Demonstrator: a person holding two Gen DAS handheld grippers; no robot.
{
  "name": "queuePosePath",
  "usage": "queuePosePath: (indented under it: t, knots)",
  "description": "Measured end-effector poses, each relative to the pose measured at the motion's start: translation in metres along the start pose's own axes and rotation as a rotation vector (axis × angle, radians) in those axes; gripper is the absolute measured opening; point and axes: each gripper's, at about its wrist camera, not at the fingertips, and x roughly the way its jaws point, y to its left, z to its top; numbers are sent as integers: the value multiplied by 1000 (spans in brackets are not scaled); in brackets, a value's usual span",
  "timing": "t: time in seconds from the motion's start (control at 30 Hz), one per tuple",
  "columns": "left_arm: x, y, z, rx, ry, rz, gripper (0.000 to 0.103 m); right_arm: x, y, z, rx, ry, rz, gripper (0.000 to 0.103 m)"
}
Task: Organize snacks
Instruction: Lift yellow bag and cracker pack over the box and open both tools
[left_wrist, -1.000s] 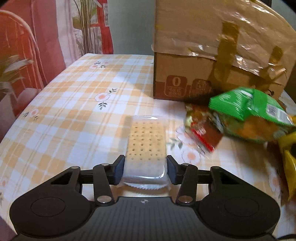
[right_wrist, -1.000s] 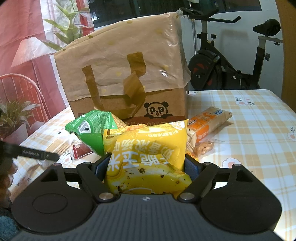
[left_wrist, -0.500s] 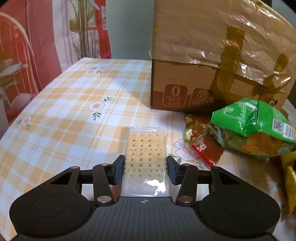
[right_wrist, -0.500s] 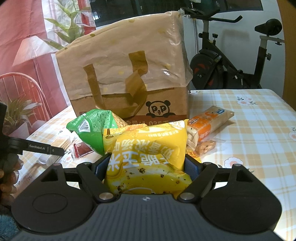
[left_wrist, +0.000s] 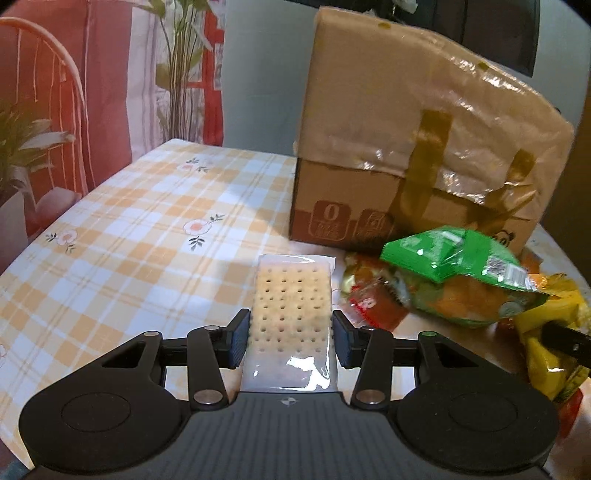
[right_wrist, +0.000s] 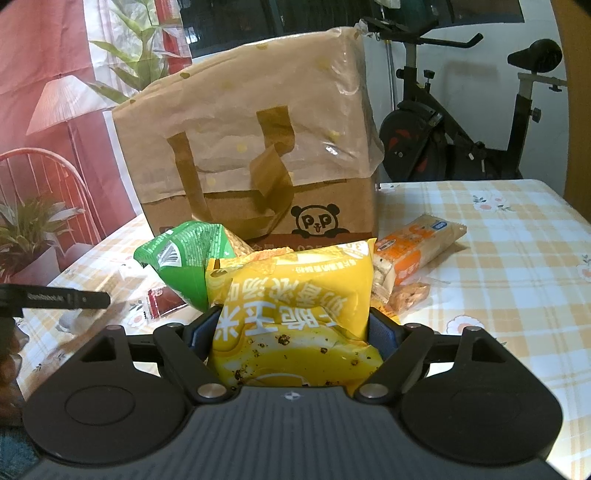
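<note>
**Two snacks held in front of the brown bag**

My left fingers (left_wrist: 291, 334) are clamped on a clear pack of crackers (left_wrist: 291, 302). The crackers are pale with rows of little holes. The pack points at the brown bag (left_wrist: 424, 147), in front of its left corner.

My right fingers (right_wrist: 295, 332) are clamped on a puffy yellow snack bag (right_wrist: 295, 314) with white letters, right in front of the brown bag.

A green snack bag (right_wrist: 184, 258) lies in front of the brown bag too, over a small red packet (right_wrist: 162, 301). An orange wafer pack (right_wrist: 417, 247) lies by its right corner.

The worktop (left_wrist: 129, 240) has a yellow checked cloth with flowers. Behind the brown bag stand an exercise bike (right_wrist: 461, 122) and a red curtain (right_wrist: 44, 55).
</note>
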Motion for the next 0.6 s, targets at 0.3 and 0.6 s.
queuePosePath:
  t: [0.3,0.6]
  knots:
    - [-7,0,-4,-4,0,-1,49,-14,-7,4,34,-29,-54,82]
    - [-17,4,-5,-8,-25,1,49,-27,-4,10,29,-75,-62,82]
